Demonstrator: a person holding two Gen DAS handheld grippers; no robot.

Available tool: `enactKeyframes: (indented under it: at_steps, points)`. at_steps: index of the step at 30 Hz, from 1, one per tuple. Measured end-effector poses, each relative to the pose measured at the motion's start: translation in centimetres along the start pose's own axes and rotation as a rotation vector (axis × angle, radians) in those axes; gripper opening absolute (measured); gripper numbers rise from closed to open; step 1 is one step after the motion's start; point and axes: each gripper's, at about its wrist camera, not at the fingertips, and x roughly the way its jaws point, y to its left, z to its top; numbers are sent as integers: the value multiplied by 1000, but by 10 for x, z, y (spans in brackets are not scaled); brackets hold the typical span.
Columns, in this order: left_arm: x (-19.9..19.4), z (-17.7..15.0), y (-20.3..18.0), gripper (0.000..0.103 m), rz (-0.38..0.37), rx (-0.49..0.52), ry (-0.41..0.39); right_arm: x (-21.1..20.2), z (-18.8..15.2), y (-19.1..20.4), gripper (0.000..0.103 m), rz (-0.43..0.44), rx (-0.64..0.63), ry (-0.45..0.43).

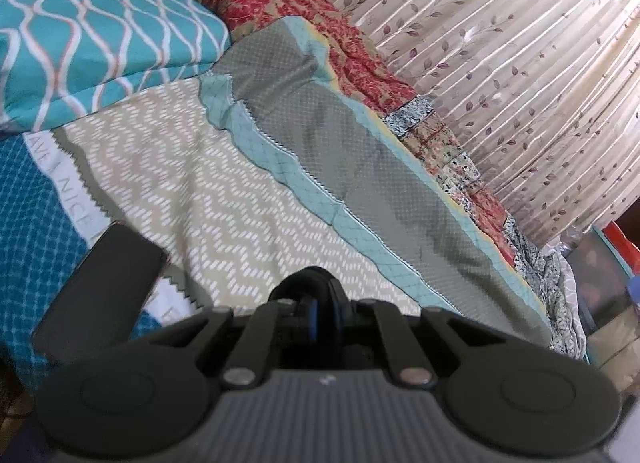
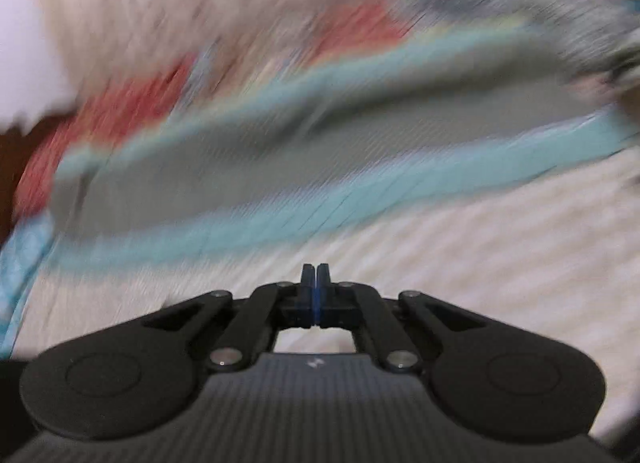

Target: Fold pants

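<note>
In the left wrist view a fold of black cloth, the pants [image 1: 108,283], rises at the lower left over the bed, and a dark bulge of it sits at my left gripper [image 1: 314,295], whose fingers are together on it. In the right wrist view my right gripper [image 2: 315,279] has its two fingertips pressed together with nothing between them. That view is heavily motion-blurred. No pants show in it.
The bed [image 1: 248,199] has a beige zigzag sheet with teal and grey bands [image 1: 360,151]. A teal patterned pillow [image 1: 100,43] and a red floral quilt [image 1: 320,23] lie at the back. A leaf-print curtain [image 1: 520,63] hangs to the right. Boxes [image 1: 608,283] stand beyond the bed's corner.
</note>
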Motion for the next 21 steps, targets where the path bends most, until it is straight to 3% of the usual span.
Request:
enactKeyframes:
  at_steps: [2,4,6,8,10,13,15,16,17,19,21]
  points:
    - [4,0,-4,7,10,13,2,-25,11,-21,7,-61,-24,-61]
    - [6,0,-4,7,7,4,1,-25,3,-21,8,32,-17,12]
    - [4,-1,-4,7,5,-12,-3,-9,-24,8,18,140,-103,121]
    - [-1,-2,-3,7,10,-24,-3,15,-62,47,49,238,-227,213]
    - [-7,-2,-1,7,16,-30,2,31,-94,86,56,287,-374,268]
    - [-17,-3,1,7,18,-43,0,59,-120,129,56,284,-552,284]
    - [-20,-3,-1,7,17,-44,-3,71,-126,140,55,242,-596,295]
    - [-20,-4,-2,7,17,-41,-5,67,-131,135,49,247,-589,305]
    - [-21,-4,-4,7,16,-36,-8,71,-128,136,32,265,-566,301]
    - [-22,-4,-7,7,10,-22,-15,70,-108,124,26,293,-464,278]
    - [-23,-4,-11,7,1,-7,-23,53,-76,99,24,258,-401,200]
